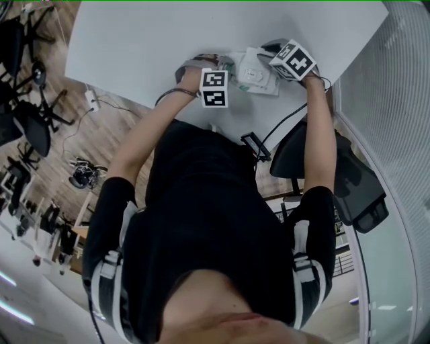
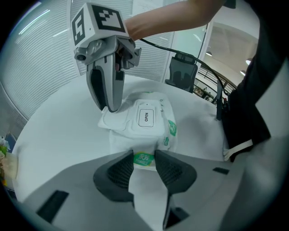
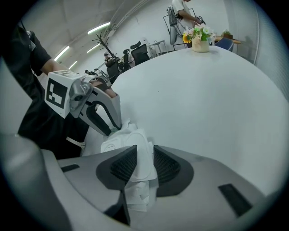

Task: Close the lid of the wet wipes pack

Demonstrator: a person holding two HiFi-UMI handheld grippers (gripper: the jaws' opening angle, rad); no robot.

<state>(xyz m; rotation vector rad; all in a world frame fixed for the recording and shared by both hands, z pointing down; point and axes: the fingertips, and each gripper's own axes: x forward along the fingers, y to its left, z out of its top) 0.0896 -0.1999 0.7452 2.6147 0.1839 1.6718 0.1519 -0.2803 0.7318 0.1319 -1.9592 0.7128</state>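
Observation:
The white wet wipes pack (image 2: 156, 135) lies on the round white table (image 1: 134, 47), near its edge. Its lid (image 2: 146, 116), marked OPEN, lies flat on top. My left gripper (image 2: 144, 155) is shut on the near end of the pack, with the green label (image 2: 143, 159) filling the gap between its pads. My right gripper (image 2: 110, 108) comes down on the far left corner of the pack. In the right gripper view, white pack material (image 3: 143, 162) fills the space between the right gripper's (image 3: 145, 149) pads. The left gripper (image 3: 118, 128) stands at the other end.
A black office chair (image 1: 336, 175) stands beside the person, close to the table edge. A vase of flowers (image 3: 198, 38) sits at the far side of the table, and a person (image 3: 183, 13) stands beyond it. A glass wall (image 2: 40, 67) with blinds runs alongside.

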